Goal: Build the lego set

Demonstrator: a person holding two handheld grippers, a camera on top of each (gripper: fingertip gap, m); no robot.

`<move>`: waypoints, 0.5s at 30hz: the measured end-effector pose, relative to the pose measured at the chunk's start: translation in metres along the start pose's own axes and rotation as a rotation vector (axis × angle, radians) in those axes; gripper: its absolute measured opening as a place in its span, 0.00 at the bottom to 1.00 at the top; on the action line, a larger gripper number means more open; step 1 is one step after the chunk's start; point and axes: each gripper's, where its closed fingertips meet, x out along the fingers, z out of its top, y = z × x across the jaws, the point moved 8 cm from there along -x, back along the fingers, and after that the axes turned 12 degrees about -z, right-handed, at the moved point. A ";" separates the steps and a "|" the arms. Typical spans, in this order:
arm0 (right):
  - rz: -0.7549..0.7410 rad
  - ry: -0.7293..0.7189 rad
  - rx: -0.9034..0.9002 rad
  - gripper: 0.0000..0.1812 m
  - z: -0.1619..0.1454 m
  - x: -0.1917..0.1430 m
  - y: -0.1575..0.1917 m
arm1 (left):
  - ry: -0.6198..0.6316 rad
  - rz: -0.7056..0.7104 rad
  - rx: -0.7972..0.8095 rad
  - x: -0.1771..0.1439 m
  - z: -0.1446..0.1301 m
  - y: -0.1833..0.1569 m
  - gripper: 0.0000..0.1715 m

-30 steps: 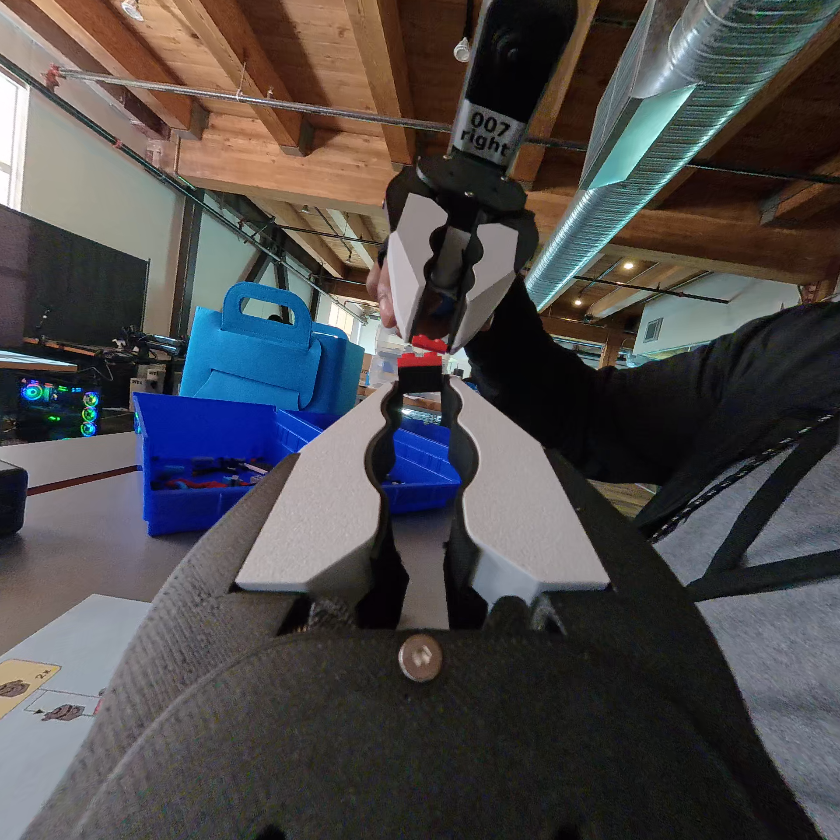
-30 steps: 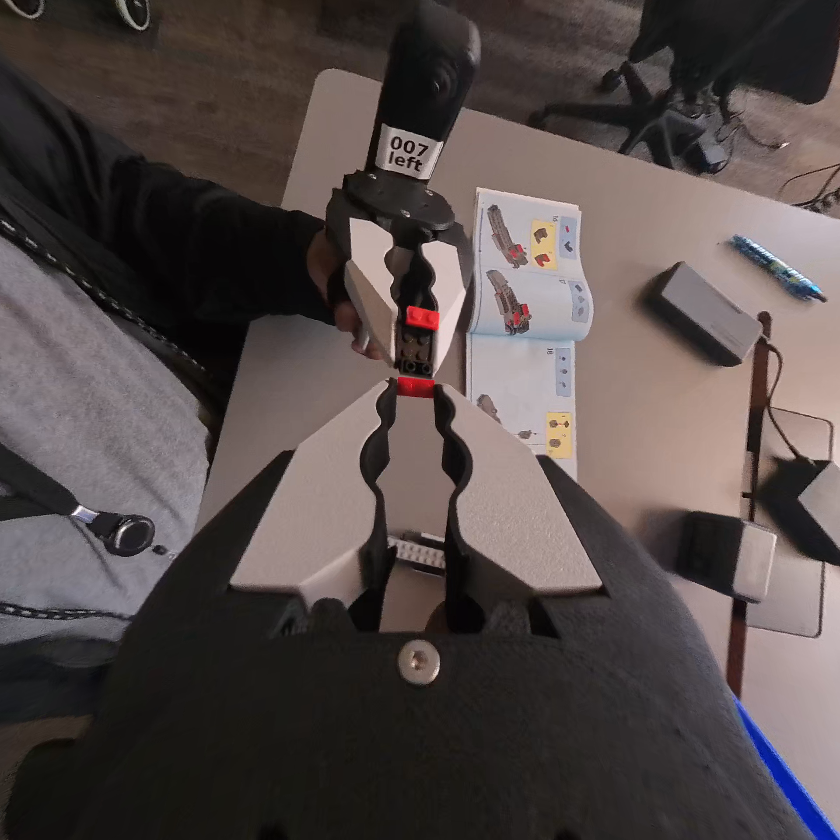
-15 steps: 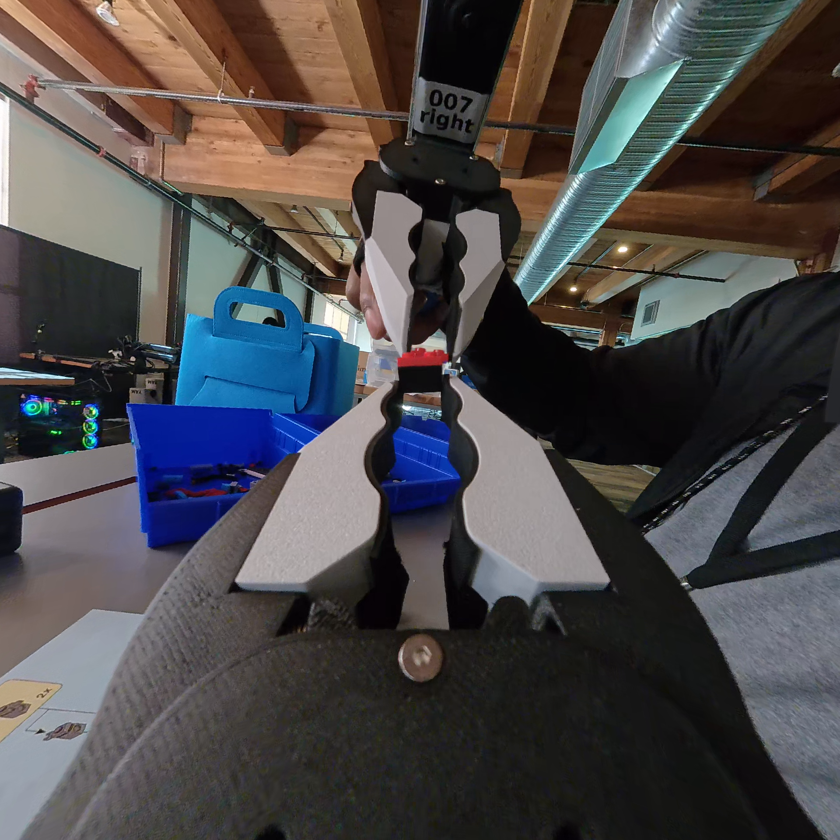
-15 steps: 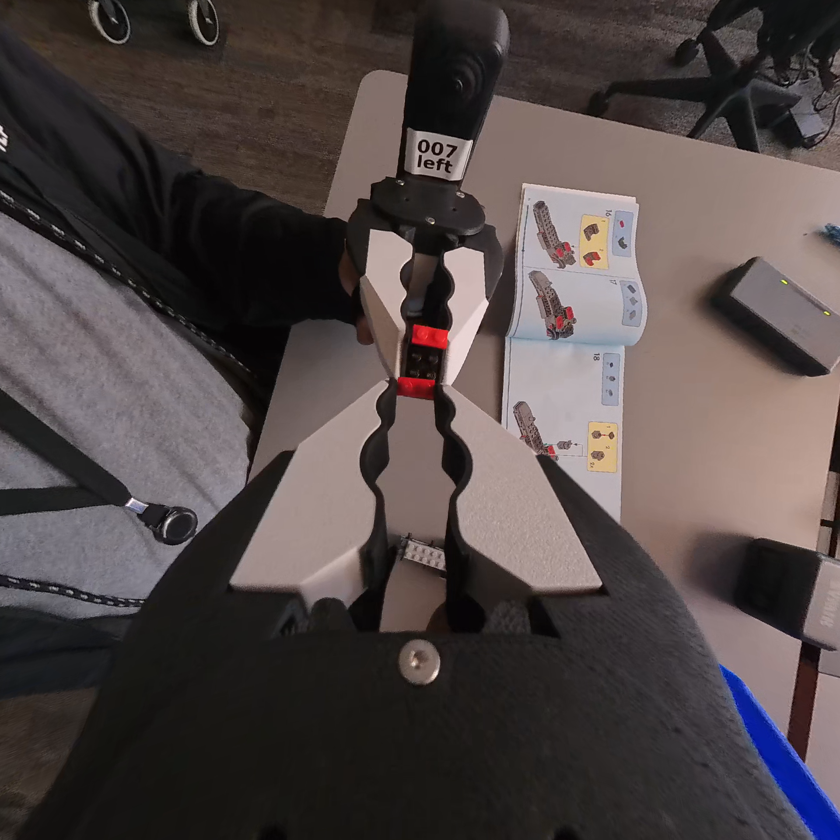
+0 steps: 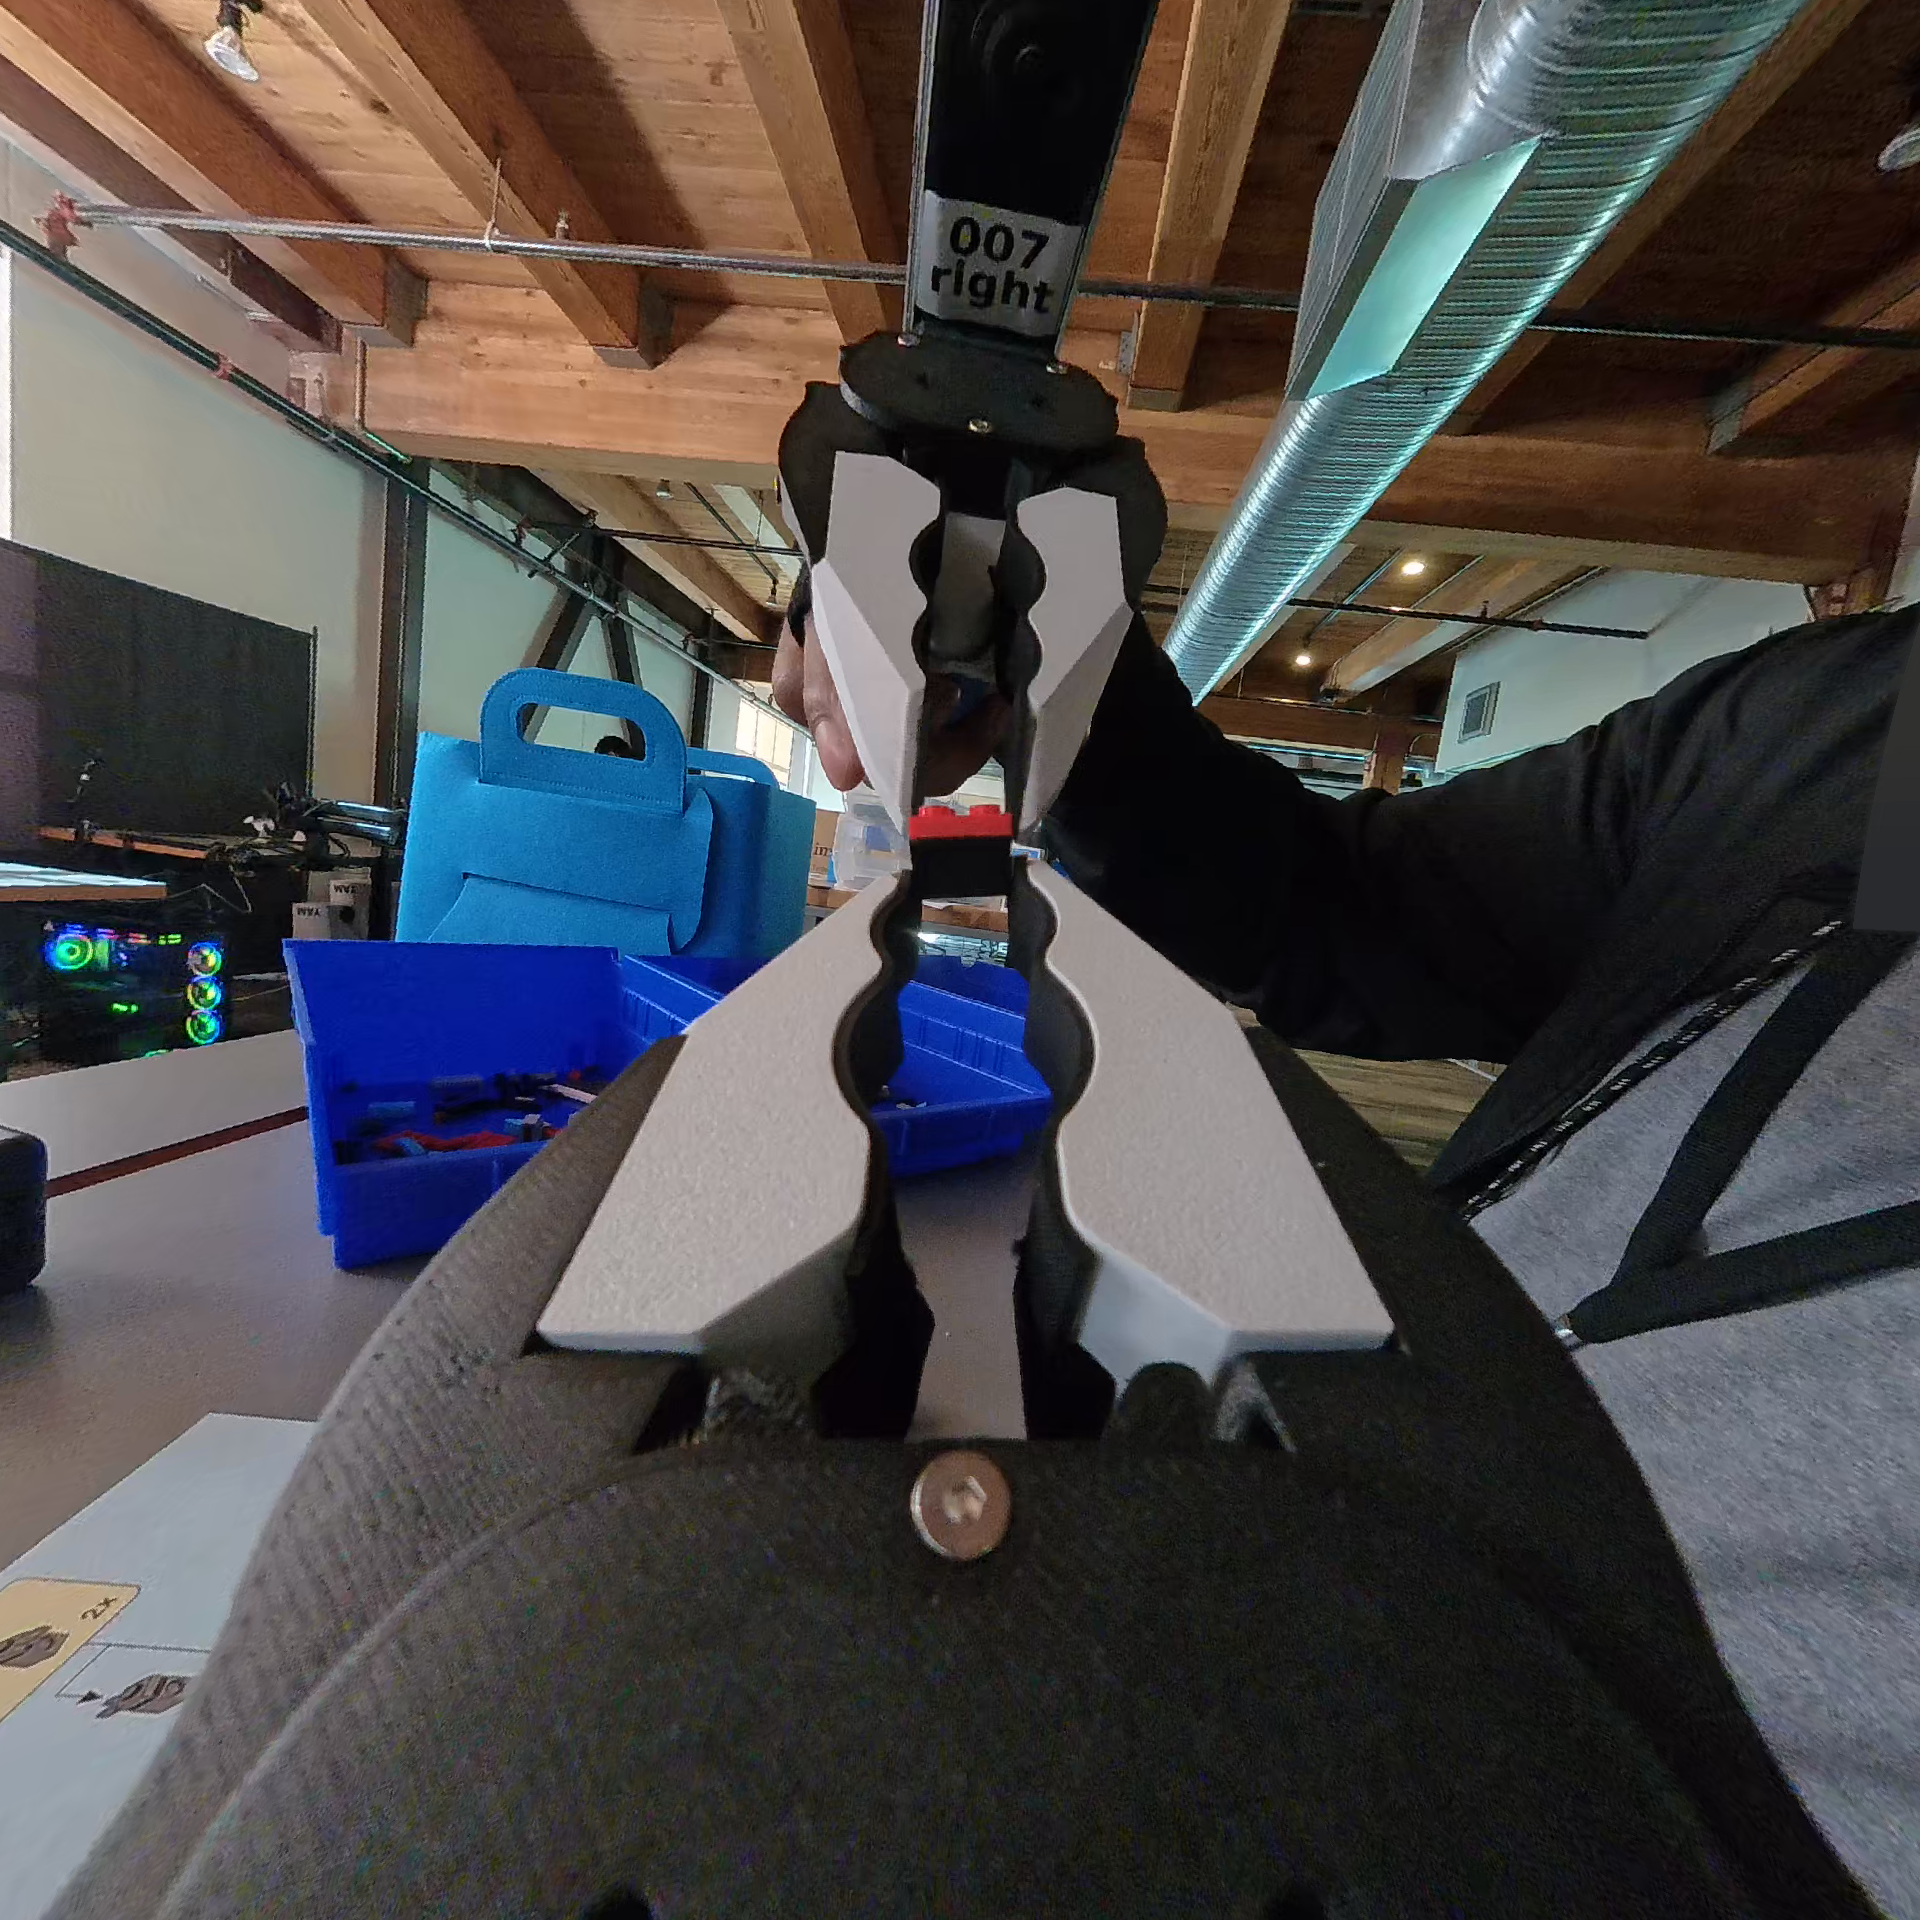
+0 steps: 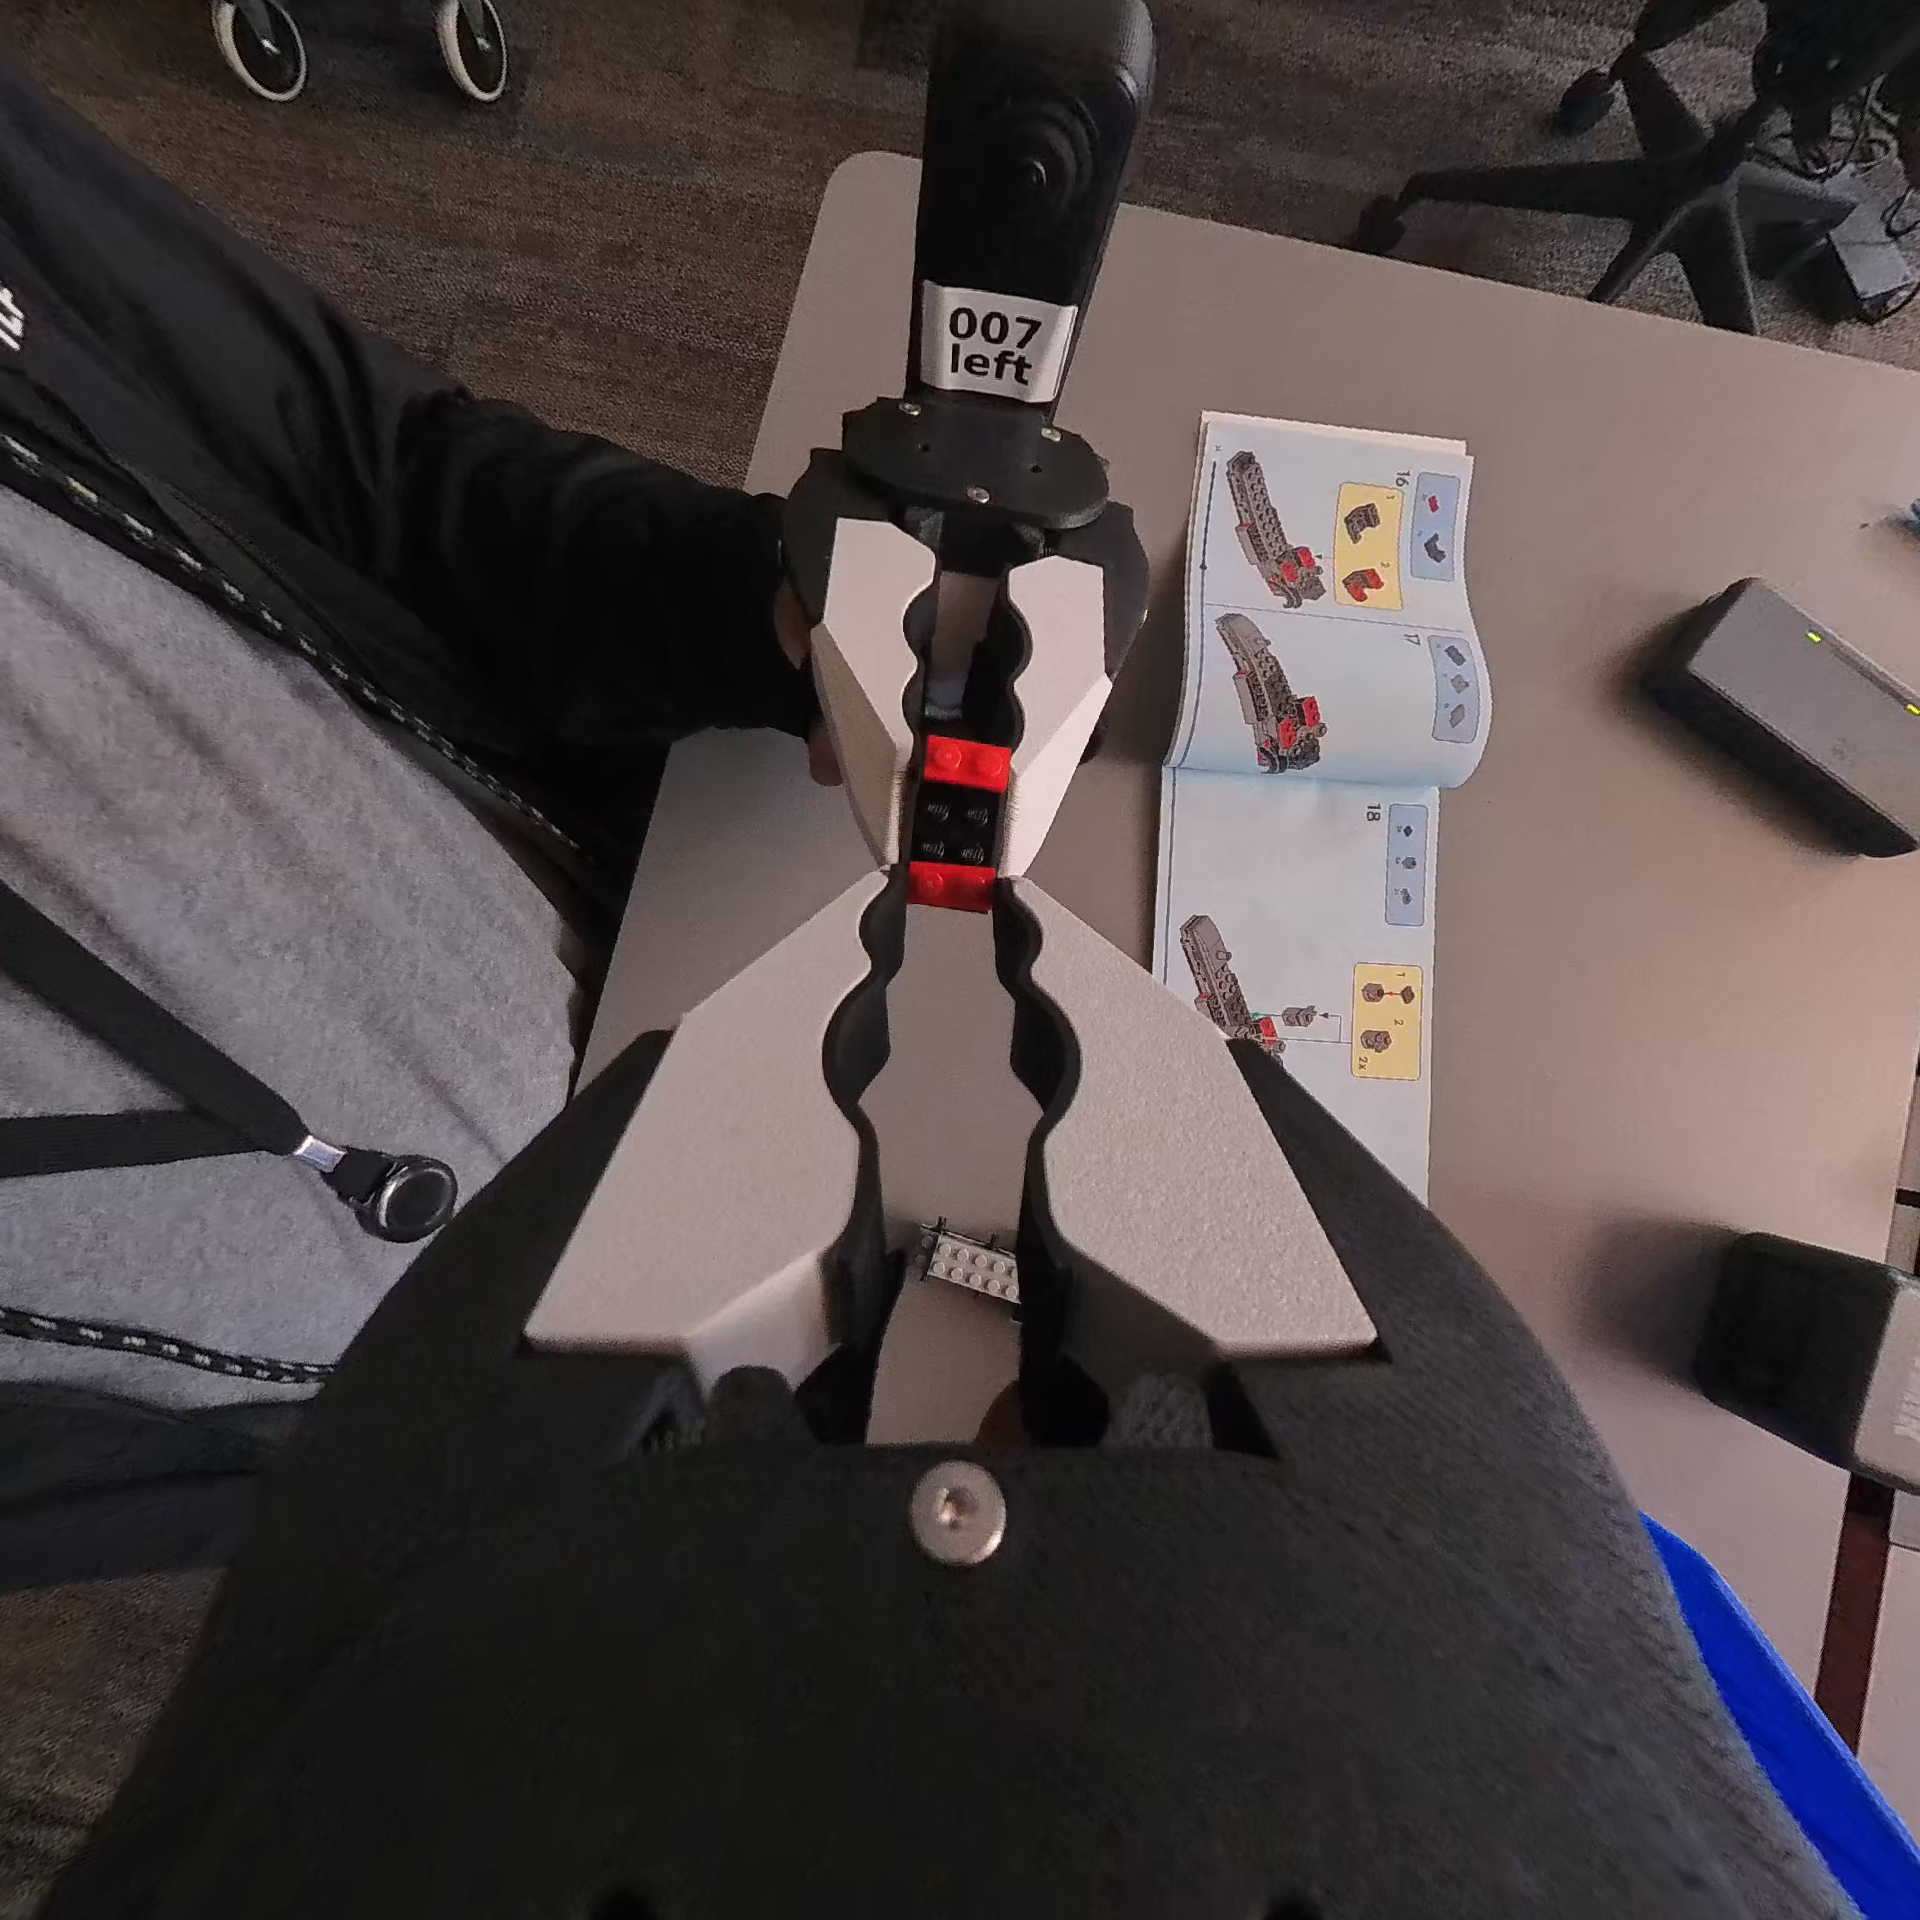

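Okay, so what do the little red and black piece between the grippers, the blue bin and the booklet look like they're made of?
Red and black piece: hard moulded plastic, glossy, with round studs on top. Blue bin: looks like rigid plastic, smooth, uniform colour, thin straight walls. Booklet: printed paper, thin pages curling at the fold, slight sheen.

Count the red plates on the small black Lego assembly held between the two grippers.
2. One red plate sits deep in the left gripper; the other red plate is pinched by the right gripper. More may be hidden.
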 end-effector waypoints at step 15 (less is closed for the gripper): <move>-0.053 -0.030 0.016 0.11 -0.003 -0.002 -0.002 | -0.010 0.018 0.000 -0.003 0.002 0.001 0.10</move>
